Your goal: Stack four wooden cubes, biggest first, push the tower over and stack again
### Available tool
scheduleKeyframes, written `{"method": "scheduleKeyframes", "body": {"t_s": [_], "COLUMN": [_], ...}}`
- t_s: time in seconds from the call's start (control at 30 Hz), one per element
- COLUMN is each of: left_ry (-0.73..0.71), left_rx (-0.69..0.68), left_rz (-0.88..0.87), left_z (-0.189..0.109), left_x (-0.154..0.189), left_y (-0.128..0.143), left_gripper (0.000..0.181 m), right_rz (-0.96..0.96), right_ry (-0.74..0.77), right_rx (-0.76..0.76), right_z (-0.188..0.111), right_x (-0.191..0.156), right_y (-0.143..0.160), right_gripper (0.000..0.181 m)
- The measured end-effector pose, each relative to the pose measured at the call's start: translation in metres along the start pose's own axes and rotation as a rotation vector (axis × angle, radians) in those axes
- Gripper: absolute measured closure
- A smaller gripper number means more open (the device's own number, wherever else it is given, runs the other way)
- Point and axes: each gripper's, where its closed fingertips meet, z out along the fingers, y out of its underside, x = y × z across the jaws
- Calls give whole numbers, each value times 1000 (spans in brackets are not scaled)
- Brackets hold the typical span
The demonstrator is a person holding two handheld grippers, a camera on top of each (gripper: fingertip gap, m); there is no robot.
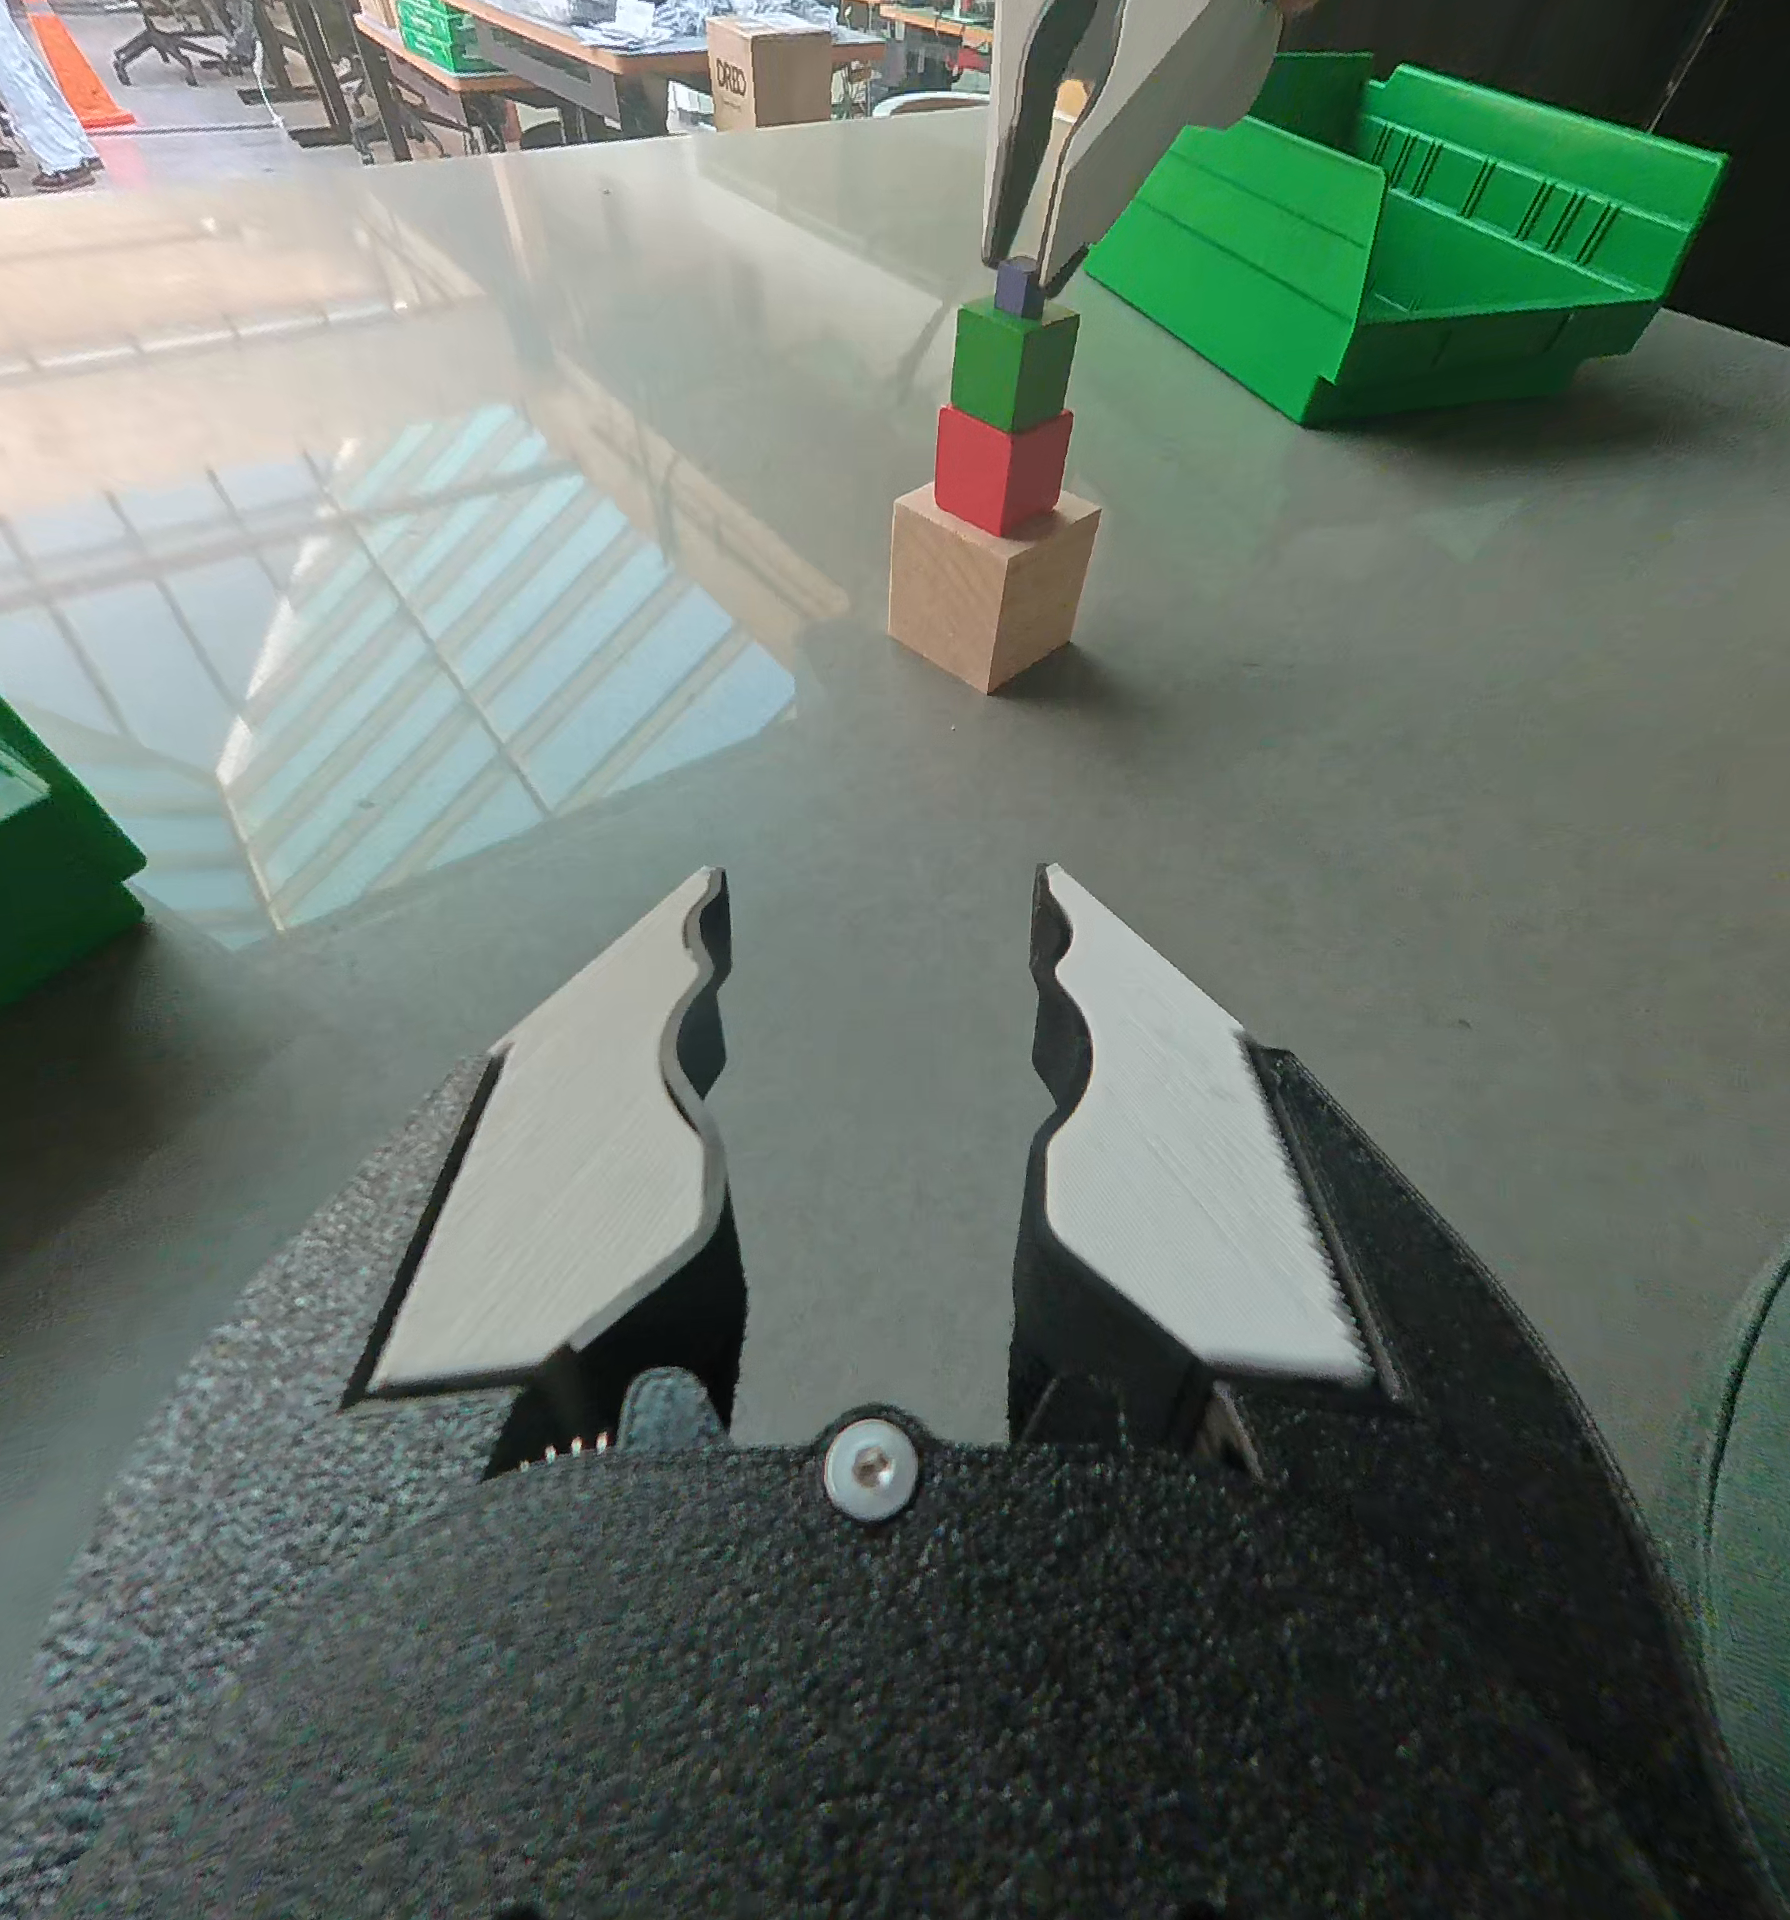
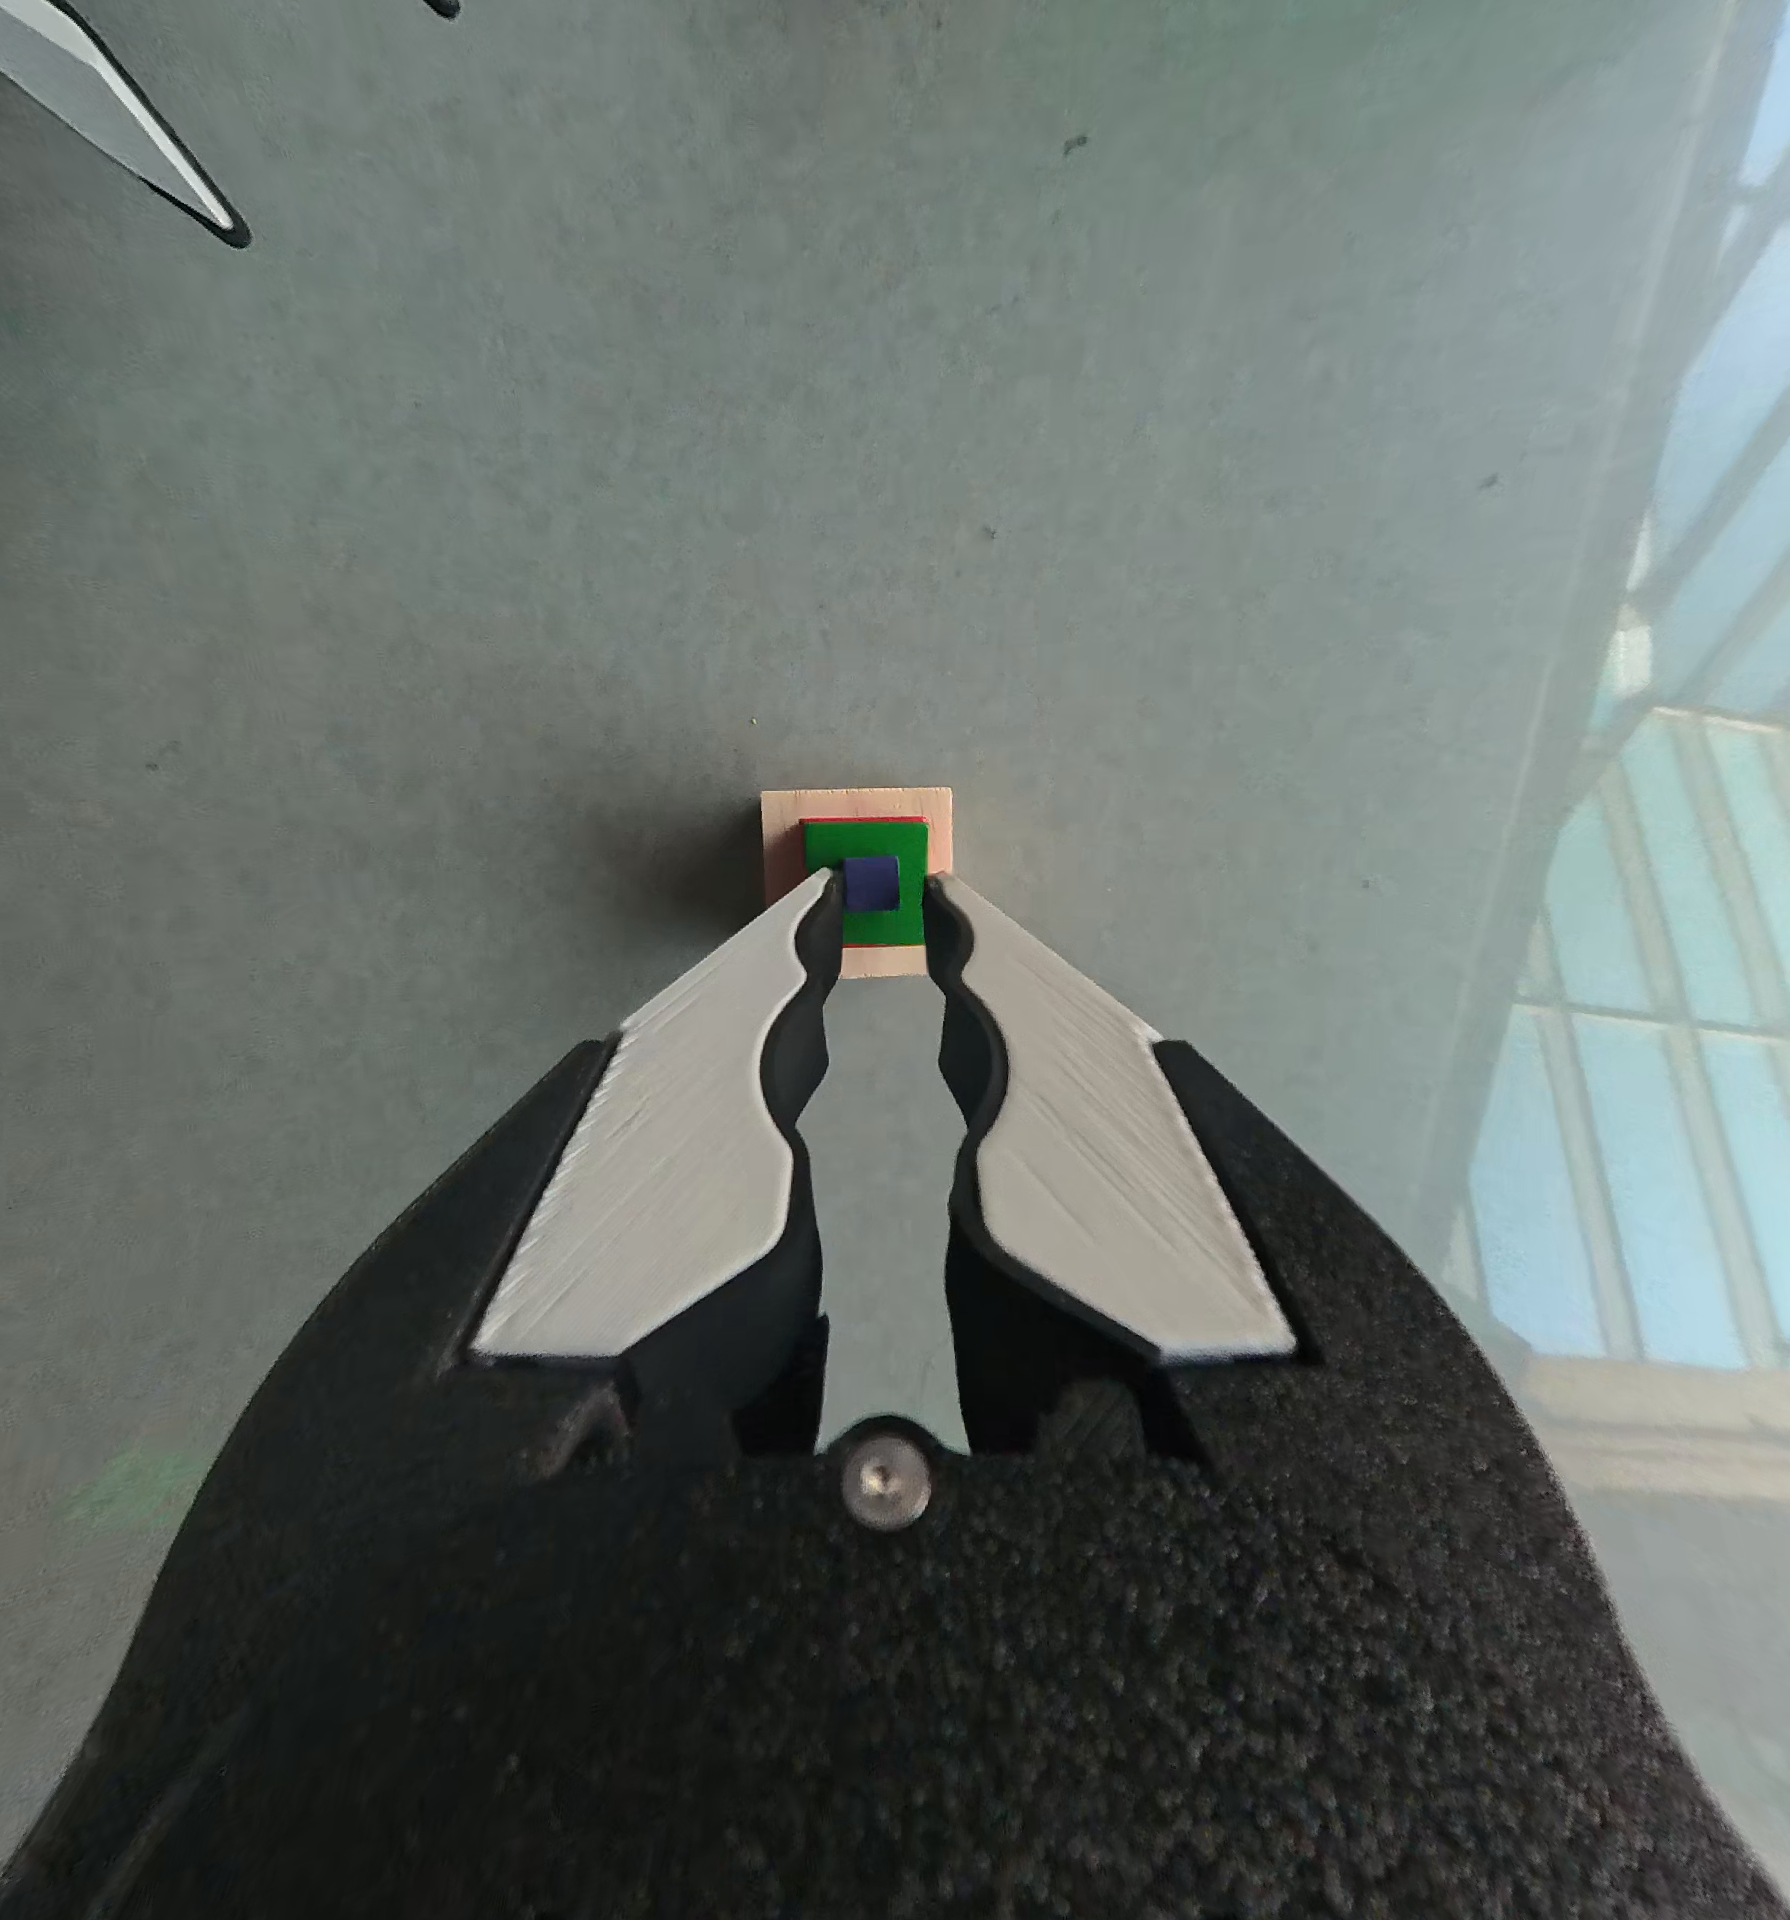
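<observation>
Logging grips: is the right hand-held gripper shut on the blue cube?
Open: its fingertips straddle the blue cube, gaps visible.

Each tool, left (image 1: 878, 883) and right (image 2: 878, 881), has a grainy black body, two pale grey ribbed fingers with wavy black inner edges, and one silver screw.

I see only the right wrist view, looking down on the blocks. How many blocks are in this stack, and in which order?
Observer: Four. A wooden block is at the bottom, then a red cube, a green cube, and a small blue cube on top.
Operator: Does anything stand near the stack?
Observer: Yes, a green bin stands just beyond it.
Operator: And the left gripper?
Observer: The left gripper is open and empty, well apart from the stack.
</observation>
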Motion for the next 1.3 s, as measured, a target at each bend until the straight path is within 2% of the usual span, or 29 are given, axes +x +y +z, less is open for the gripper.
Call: {"method": "scheduleKeyframes", "body": {"t_s": [0.13,0.33,0.43,0.53,0.7,0.83,1.03,1.3], "left_ry": [0,-20,-33,-48,-80,-101,-126,-136], "left_rx": [1,9,14,24,30,48,25,3], "left_rz": [3,6,14,24,45,31,64,68], "left_z": [0,-2,-3,-4,-3,-2,5,5], "left_x": [1,-2,-3,-3,-4,-8,-15,-14], "left_y": [-1,-4,-7,-12,-17,-24,-25,-20], "left_gripper": [123,123,122,122,121,121,121,120], "right_rz": [12,120,222,338,555,748,900,900], "right_ry": [53,221,315,433,633,693,742,791], "right_rx": [61,312,448,540,592,661,739,694], "right_z": [-14,-50,-62,-67,-57,-43,-30,-18], "right_x": [7,10,-1,-20,-66,-109,-148,-153], "right_y": [-7,-12,2,29,85,109,115,118], "right_gripper": [165,162,157,148,129,119,116,117]}}
